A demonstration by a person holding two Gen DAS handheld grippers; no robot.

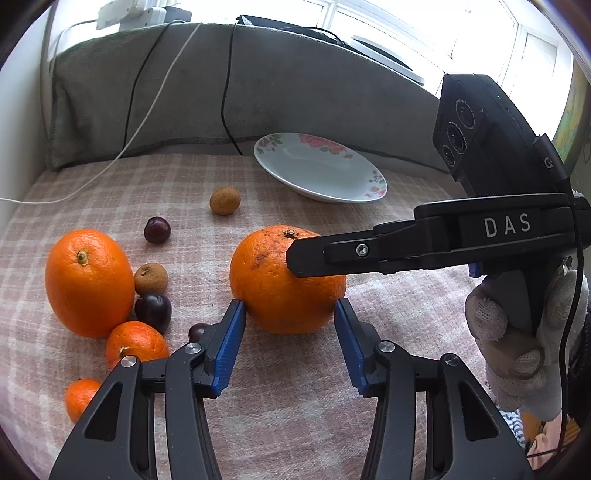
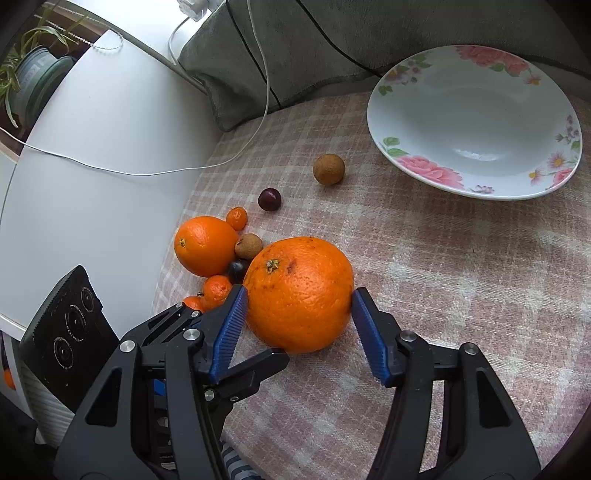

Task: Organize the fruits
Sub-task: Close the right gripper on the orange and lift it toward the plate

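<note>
Large dimpled orange (image 1: 284,280) on the plaid blanket (image 1: 295,369), mid-surface, left tongs (image 1: 290,317) and right tongs (image 2: 297,306) both spread apart flanking it, right view alone shows glossy floral plate (image 2: 476,147) bare inside, left view shows gloved hand (image 1: 517,332), smaller oranges, dark cherries near left edge

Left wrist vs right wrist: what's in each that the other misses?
Left wrist only: the gloved hand on the right gripper's handle, and the bright window behind the cushion.

Right wrist only: a potted plant and the white surface beside the checked cloth.

Both: the big orange between blue fingers, the floral plate with nothing on it, and the fruit cluster including a second orange.
</note>
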